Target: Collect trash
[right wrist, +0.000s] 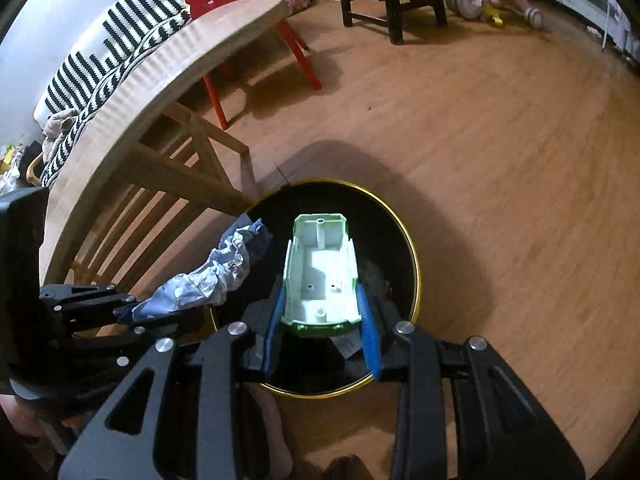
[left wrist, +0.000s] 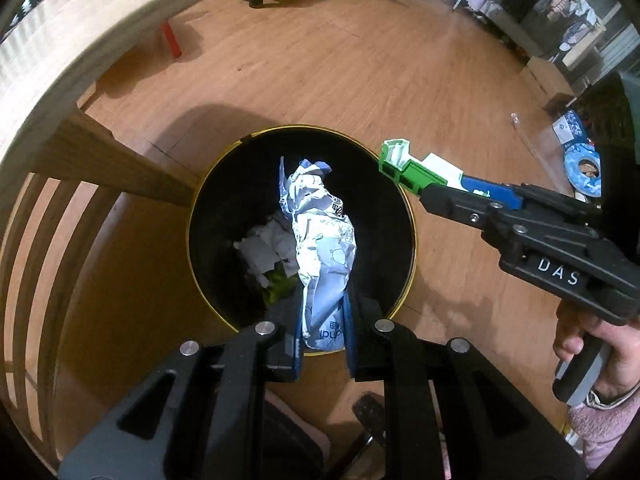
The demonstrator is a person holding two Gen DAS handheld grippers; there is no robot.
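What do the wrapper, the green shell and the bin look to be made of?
Wrapper: thin printed film or coated paper, judging by its sharp crumples and slight sheen. Green shell: rigid moulded plastic, matte pale inside, with screw posts and thin straight walls. Bin: dark, smooth-walled, with a gold rim; metal or plastic, I cannot tell which.

Crumpled glossy wrapper (left wrist: 320,240); smooth plastic shell (right wrist: 320,272); glossy black bin (left wrist: 400,216); wood-grain floor (left wrist: 320,80).

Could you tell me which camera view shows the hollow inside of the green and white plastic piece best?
The right wrist view: the plastic piece faces the camera open side up between the right gripper's fingers, showing its screw posts. The left wrist view shows only its outer side and end.
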